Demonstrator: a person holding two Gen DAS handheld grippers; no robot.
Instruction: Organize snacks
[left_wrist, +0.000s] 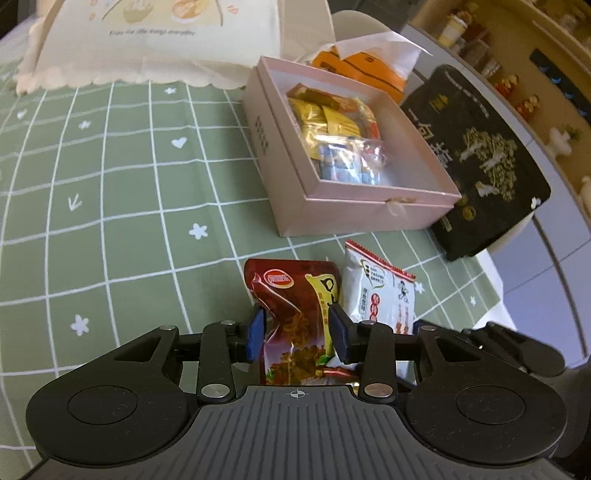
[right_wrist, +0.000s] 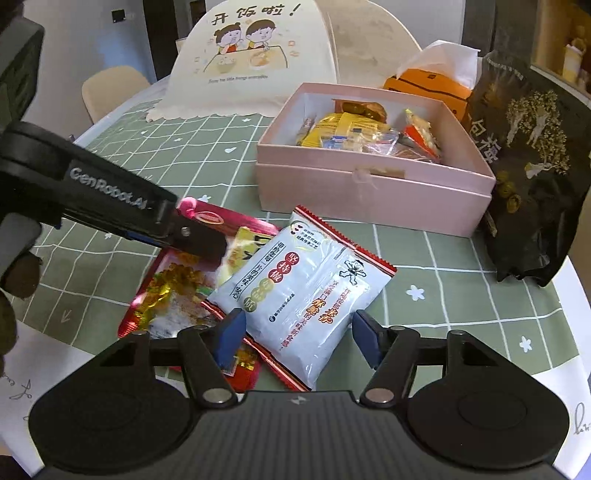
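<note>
1. A green tablecloth (right_wrist: 443, 258) with a white grid covers the rounded worktop.
2. A beige chair (right_wrist: 110, 88) stands at the far left, before a pale wall (right_wrist: 74, 37).
3. Wooden shelves (left_wrist: 517, 37) holding jars and figurines stand at the far right.

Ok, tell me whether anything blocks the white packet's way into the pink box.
Nothing visible does. Only bare tablecloth lies between the white packet and the open pink box. The left gripper, on the red packet, is off to the side.
</note>
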